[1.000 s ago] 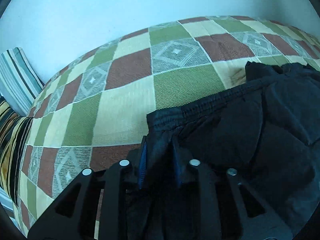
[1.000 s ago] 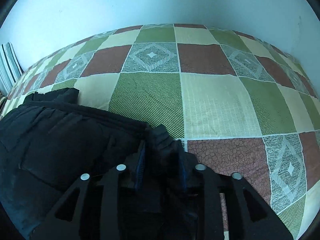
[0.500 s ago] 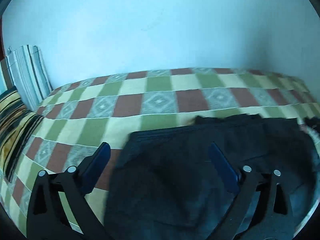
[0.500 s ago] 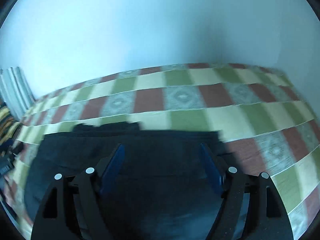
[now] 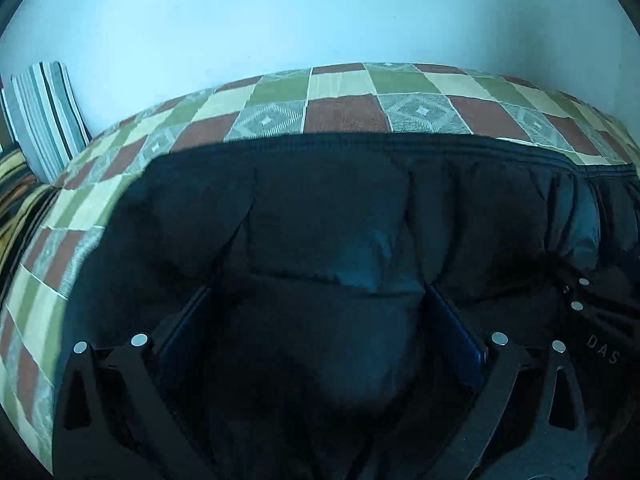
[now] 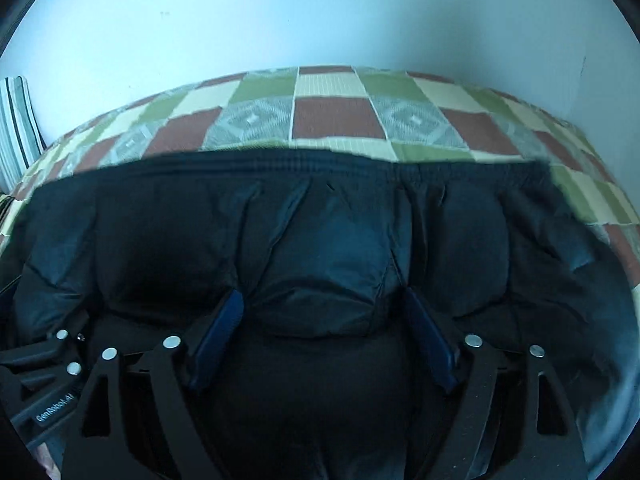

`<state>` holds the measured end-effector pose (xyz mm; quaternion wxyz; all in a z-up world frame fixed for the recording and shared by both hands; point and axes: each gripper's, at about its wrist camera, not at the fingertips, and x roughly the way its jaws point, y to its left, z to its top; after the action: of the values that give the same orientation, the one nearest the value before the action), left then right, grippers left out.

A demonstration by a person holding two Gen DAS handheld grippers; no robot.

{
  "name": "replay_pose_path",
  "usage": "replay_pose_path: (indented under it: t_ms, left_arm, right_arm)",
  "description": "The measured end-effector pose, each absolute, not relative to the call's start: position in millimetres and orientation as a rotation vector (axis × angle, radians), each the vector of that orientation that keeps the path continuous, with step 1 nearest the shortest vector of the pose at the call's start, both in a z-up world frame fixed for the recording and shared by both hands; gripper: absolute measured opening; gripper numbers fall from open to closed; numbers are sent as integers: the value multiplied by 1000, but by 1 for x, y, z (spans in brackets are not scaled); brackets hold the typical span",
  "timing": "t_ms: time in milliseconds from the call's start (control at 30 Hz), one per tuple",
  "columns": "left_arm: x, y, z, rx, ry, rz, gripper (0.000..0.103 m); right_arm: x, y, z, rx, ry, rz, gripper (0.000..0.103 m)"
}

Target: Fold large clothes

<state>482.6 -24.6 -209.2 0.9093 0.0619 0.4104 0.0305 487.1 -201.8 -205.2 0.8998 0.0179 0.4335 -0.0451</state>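
**Jacket laid flat, both grippers let go: smooth before the next fold**

Jacket (image 5: 328, 216), dark and padded, lies spread on the checked bedspread (image 5: 344, 108), its ribbed hem running straight across on the side toward the wall (image 5: 280, 20). A striped cushion (image 5: 44, 116) leans on that wall, well off the jacket's left end.

The left gripper (image 5: 316, 320) hangs over the jacket's middle with its jaws spread wide, nothing pinched between them. The right gripper (image 6: 320, 328) is over the jacket too, close beside the left one; its jaws are opening, with puffy fabric beneath them but not clamped.

The fold just laid looks roughly square to the hem, so the step in hand is probably settling it and choosing new grasp points. To do that well, I would take each side edge of the jacket rather than the quilted middle, pinching all layers together. Padding like this springs back and traps air, so a shallow bite may slip; keeping both grippers level with the hem should keep the fold straight.
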Motion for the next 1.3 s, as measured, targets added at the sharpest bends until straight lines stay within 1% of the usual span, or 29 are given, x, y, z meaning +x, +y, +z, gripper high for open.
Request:
replay_pose_path:
  t_ms: [367, 1300]
  left_arm:
    - [485, -23, -231, 94, 840, 53, 101]
    - [492, -19, -238, 46, 864, 23, 101]
  right_arm:
    - [486, -198, -221, 29, 863, -115, 83]
    - [489, -195, -224, 10, 865, -134, 84]
